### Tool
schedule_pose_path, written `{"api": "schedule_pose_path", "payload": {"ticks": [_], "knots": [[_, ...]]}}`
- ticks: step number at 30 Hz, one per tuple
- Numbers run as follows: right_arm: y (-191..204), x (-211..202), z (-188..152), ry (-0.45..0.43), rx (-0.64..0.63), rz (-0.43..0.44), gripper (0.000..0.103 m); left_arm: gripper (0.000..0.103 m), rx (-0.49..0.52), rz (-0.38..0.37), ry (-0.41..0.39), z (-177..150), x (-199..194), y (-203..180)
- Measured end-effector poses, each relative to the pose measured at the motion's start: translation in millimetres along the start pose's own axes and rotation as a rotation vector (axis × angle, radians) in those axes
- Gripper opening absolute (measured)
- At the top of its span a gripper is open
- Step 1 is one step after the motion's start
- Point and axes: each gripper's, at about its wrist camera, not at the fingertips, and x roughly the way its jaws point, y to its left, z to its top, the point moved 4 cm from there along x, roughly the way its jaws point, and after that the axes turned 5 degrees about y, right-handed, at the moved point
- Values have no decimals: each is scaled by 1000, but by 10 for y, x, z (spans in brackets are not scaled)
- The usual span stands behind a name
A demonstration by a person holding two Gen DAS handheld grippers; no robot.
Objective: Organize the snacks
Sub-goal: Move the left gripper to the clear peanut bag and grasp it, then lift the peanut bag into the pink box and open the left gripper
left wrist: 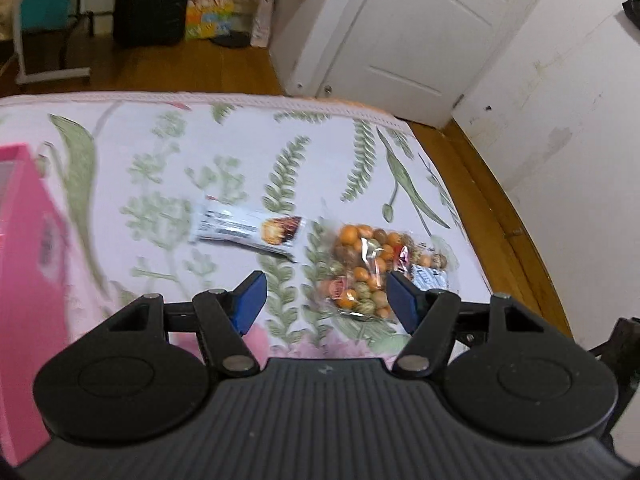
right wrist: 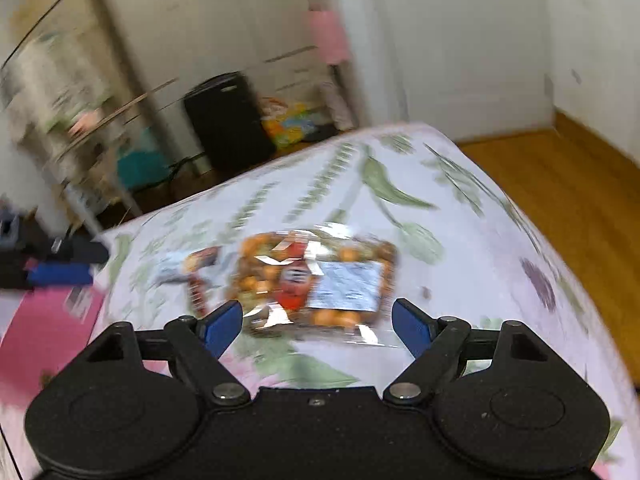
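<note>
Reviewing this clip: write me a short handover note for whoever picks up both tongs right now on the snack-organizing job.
Left tongs: open, empty, above the bedspread.
Right tongs: open, empty, lined up just short of the clear bag of mixed snacks.
Snacks: that bag and a wrapped bar lie side by side on the floral bedspread, neither one gripped.
Pink box sits at the left edge of the bed; its inside cannot be seen.
Done: nothing that shows.
Left: pick up the bag and the bar and put them away, probably in the pink box.
</note>
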Motion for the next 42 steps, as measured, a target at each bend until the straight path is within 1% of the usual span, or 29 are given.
{"api": "schedule_pose_path", "payload": {"ticks": [2, 3, 5, 6, 8, 10, 12, 13, 14, 15, 16, 17, 18, 19, 20, 22, 24, 25, 26, 27, 28, 29, 30, 33, 37, 39, 42], "knots": [[-143, 92, -4, 16, 76, -26, 86, 66, 7, 12, 14, 10, 154, -17], [-200, 125, -16, 18, 100, -23, 86, 66, 14, 21, 18, 25, 245, -24], [-271, 207, -22, 30, 139, 2, 86, 66, 26, 29, 23, 51, 400, -27], [-288, 239, -21, 32, 145, 18, 88, 66, 26, 31, 25, 68, 460, -16], [-265, 290, 21, 34, 113, 40, 88, 66, 15, 16, 33, 91, 589, 0], [-226, 358, 67, 55, 75, 37, 89, 66, -8, -10, 50, 108, 708, 18], [-197, 404, 98, 66, 30, 36, 89, 66, -9, -30, 68, 113, 803, 2], [-183, 429, 116, 71, 7, 37, 89, 64, -7, -42, 79, 112, 840, -9], [-174, 450, 132, 75, -15, 40, 90, 57, -8, -54, 91, 109, 879, -17], [-165, 467, 145, 77, -38, 44, 92, 53, -9, -61, 105, 99, 915, -21], [-157, 482, 160, 75, -59, 40, 92, 43, -13, -57, 119, 84, 953, -22], [-150, 497, 172, 73, -76, 31, 92, 39, -14, -50, 137, 63, 996, -17], [-139, 513, 183, 72, -94, 23, 93, 38, -26, -61, 135, 47, 1009, -3], [-130, 535, 203, 71, -108, 17, 94, 33, -40, -79, 132, 40, 1004, 12], [-120, 556, 210, 69, -120, 15, 95, 32, -49, -98, 137, 33, 1009, 25], [-87, 590, 219, 78, -143, 21, 100, 31, -45, -110, 141, 32, 1012, 41], [-31, 639, 242, 106, -186, 16, 100, 30, -34, -109, 145, 30, 1022, 37], [-24, 639, 252, 125, -195, 24, 98, 30, -27, -108, 148, 28, 1003, 24], [-24, 620, 269, 142, -198, 45, 93, 30, -30, -107, 163, 29, 999, 12], [-41, 583, 287, 146, -176, 76, 81, 30, -41, -118, 185, 18, 989, 2], [-67, 548, 293, 153, -143, 116, 66, 30, -44, -131, 205, -4, 992, -21], [-86, 533, 281, 166, -122, 149, 64, 30, -40, -121, 210, -35, 985, -47], [-79, 520, 260, 172, -127, 142, 61, 30, -23, -110, 205, -65, 972, -81], [20, 445, 203, 183, -175, 97, 58, 33, 7, -87, 212, -143, 929, -155], [154, 319, 127, 218, -195, 47, 58, 38, -26, -89, 265, -249, 857, -148], [207, 236, 82, 250, -186, 50, 58, 39, -21, -80, 289, -322, 745, -166], [289, 62, -5, 248, -194, 67, 58, 39, 0, -67, 281, -425, 513, -182]]}}
